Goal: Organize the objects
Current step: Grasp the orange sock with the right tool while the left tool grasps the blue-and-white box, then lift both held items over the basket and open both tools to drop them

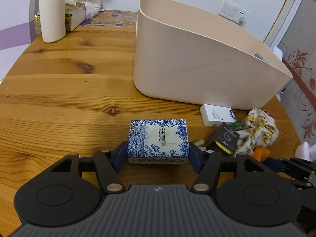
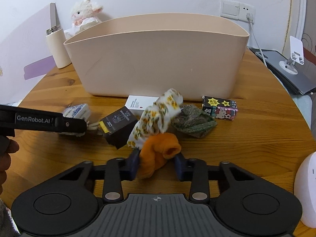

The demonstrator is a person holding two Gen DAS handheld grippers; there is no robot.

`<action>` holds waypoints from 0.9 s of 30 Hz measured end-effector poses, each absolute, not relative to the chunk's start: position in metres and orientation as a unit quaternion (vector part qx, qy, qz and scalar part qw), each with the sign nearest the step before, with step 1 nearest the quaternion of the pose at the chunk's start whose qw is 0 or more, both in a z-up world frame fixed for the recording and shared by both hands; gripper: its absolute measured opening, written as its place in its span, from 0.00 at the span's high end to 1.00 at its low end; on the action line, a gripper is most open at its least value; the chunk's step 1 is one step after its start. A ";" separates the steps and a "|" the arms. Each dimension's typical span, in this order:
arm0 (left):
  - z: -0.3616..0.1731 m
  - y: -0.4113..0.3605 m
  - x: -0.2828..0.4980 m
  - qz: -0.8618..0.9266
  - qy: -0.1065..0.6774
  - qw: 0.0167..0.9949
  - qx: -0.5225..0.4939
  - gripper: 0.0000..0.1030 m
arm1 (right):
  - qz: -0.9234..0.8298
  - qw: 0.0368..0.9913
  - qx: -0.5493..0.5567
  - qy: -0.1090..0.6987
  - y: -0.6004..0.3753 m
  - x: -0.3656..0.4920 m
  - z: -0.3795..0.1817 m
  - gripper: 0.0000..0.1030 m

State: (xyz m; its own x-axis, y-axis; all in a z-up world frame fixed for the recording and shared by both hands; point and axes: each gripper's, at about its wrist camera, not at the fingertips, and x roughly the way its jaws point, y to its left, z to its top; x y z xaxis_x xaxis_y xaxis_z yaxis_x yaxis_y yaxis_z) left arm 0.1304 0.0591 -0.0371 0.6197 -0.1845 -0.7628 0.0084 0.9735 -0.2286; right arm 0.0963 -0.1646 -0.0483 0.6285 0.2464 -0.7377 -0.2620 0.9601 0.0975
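A large beige bin (image 1: pixel 197 59) stands on the round wooden table (image 1: pixel 59 98); it also shows in the right wrist view (image 2: pixel 158 63). My left gripper (image 1: pixel 158 154) is shut on a blue-and-white floral tissue pack (image 1: pixel 158 140), which rests on the table; the pack also shows in the right wrist view (image 2: pixel 78 110). My right gripper (image 2: pixel 157 164) has its fingers on both sides of an orange sock (image 2: pixel 158 152) and presses it. A floral sock (image 2: pixel 156 116), a black box (image 2: pixel 118 125), a white box (image 2: pixel 138 102), a green cloth (image 2: pixel 193 122) and a Hello Kitty carton (image 2: pixel 220 107) lie in front of the bin.
A cream bottle (image 1: pixel 52 13) and a tissue box with a plush lamb (image 2: pixel 85 13) stand at the back left. A phone stand on a laptop (image 2: pixel 292 59) sits at the right. A white rounded object (image 2: pixel 306 189) is at the near right edge.
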 end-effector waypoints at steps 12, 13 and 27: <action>-0.009 0.068 0.101 -0.055 0.400 0.908 -0.112 0.37 | 0.121 0.915 -0.018 0.385 -0.178 0.074 -0.029 0.89; -0.005 0.068 0.099 -0.054 0.394 0.911 -0.110 0.37 | 0.119 0.917 -0.017 0.380 -0.181 0.072 -0.026 0.89; 0.059 0.057 0.106 -0.051 0.311 0.946 -0.074 0.37 | 0.098 0.952 -0.032 0.289 -0.193 0.082 0.027 0.89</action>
State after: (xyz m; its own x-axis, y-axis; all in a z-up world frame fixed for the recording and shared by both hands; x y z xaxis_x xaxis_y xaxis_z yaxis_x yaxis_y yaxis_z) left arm 0.1062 0.0566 0.0590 0.8008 -0.1424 -0.5817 0.0504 0.9839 -0.1715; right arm 0.0823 -0.1925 0.0269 0.8140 0.1679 -0.5561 -0.2046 0.9788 -0.0039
